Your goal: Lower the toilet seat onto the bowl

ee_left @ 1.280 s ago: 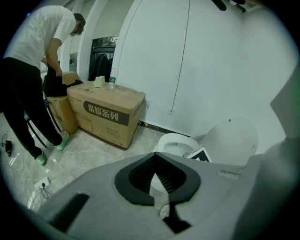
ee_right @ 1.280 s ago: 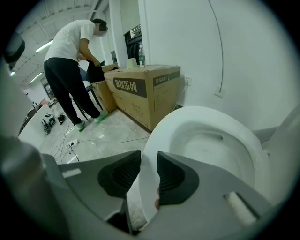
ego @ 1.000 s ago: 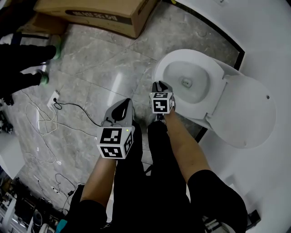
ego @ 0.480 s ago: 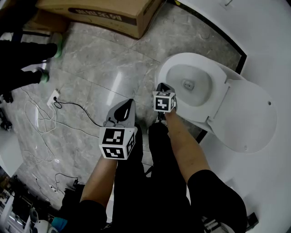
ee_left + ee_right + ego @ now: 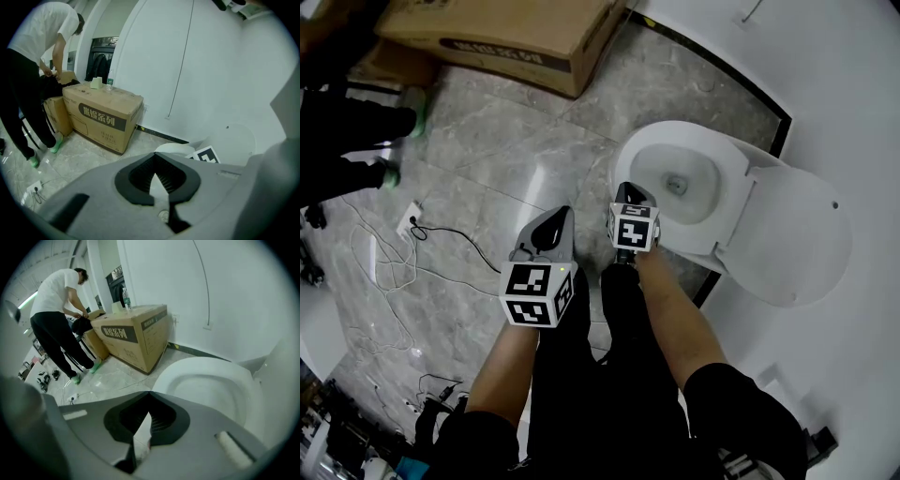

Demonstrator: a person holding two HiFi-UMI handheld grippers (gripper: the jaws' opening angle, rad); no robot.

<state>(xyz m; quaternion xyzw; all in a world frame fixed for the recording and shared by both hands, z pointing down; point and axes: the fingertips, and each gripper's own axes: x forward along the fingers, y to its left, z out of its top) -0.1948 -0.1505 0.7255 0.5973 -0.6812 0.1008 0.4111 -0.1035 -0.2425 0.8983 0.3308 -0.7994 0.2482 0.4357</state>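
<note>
White plastic is what you're dealing with: the toilet seat [image 5: 789, 234] stands tipped back at the right of the head view, off the bowl [image 5: 639, 155], which sits open at centre right. I honestly can't tell the seat from the lid there, they read as one pale flap. Your right gripper [image 5: 627, 189] hovers just beside the near rim of the bowl, jaws pinched fully together with nothing between them. Your left gripper [image 5: 557, 214] hangs over the grey floor tiles [image 5: 487, 159] at centre frame, also closed up and empty. My guess is the seat is stiff and fairly light, swinging on its hinge where flap meets bowl, but glossy and slippery, so a squeeze on the flat face probably just skates off. I'd go for the free edge farthest from the hinge, toward the right of the frame, either opening the claw to pinch that rim or hooking the closed tips behind it. Once it tips past upright it'll likely want to drop and slam, so stay on it all the way down. The cardboard box [image 5: 506, 33] at the top sits well apart.
</note>
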